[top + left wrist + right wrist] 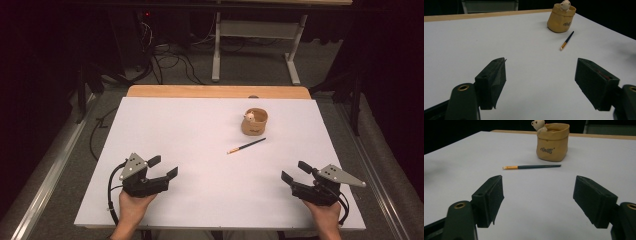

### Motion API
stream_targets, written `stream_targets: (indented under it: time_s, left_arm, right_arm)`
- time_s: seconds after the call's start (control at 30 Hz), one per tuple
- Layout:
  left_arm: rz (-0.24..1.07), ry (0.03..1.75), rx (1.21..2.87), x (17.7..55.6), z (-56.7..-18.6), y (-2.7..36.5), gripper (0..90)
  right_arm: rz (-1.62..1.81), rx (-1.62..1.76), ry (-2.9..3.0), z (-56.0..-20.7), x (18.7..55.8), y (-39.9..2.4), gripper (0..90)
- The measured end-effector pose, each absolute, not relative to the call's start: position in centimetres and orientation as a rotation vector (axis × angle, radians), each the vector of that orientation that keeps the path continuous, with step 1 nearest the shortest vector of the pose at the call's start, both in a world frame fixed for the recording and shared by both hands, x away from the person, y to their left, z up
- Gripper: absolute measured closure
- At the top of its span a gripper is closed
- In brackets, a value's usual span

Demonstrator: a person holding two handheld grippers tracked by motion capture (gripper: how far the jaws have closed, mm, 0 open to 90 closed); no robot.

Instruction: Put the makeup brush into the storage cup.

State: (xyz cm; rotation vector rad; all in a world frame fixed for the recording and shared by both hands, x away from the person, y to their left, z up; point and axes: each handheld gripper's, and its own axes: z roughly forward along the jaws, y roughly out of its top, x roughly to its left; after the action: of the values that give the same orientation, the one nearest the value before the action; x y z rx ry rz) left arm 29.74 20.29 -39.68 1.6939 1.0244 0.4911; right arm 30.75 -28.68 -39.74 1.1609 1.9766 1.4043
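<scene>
my left claw and my right claw rest at the near edge of the white worktop, both spread wide and holding nothing. farther out lies the brush, just before the tan pouch.

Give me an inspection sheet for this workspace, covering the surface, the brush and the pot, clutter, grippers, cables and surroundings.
Surface: white tabletop, flat, with a wooden strip along the far edge.
Job's things: brush lying flat just in front of the tan pot, not touching it; a small bear figure sits at the pot's rim.
Clutter: nothing seen.
Grippers: left gripper and right gripper both open, holding nothing, near the table's front edge.
Cables: one trails from each gripper; loose cables lie on the floor beyond the table.
Surroundings: dark room, grey table frame behind.
</scene>
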Motion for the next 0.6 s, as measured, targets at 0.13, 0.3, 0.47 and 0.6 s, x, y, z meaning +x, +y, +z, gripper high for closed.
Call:
stream_targets:
  time_s: [0.13, 0.3, 0.47, 0.6]
  left_arm:
    - [0.492, 1.029, 1.689, 29.81, -39.68, 20.38, 25.5]
    - [0.495, 1.033, 1.688, 29.81, -39.66, 20.52, 25.5]
    - [0.497, 1.037, 1.687, 29.91, -39.67, 20.60, 25.5]
    - [0.499, 1.040, 1.682, 29.94, -39.65, 20.83, 25.6]
  right_arm:
    - [1.403, 1.156, 1.982, -39.70, 30.82, -28.58, 26.0]
    - [1.408, 1.156, 1.985, -39.67, 30.87, -28.45, 26.0]
    - [1.407, 1.146, 1.996, -39.64, 30.97, -28.37, 26.0]
    - [1.408, 1.147, 2.000, -39.46, 31.17, -28.12, 25.7]
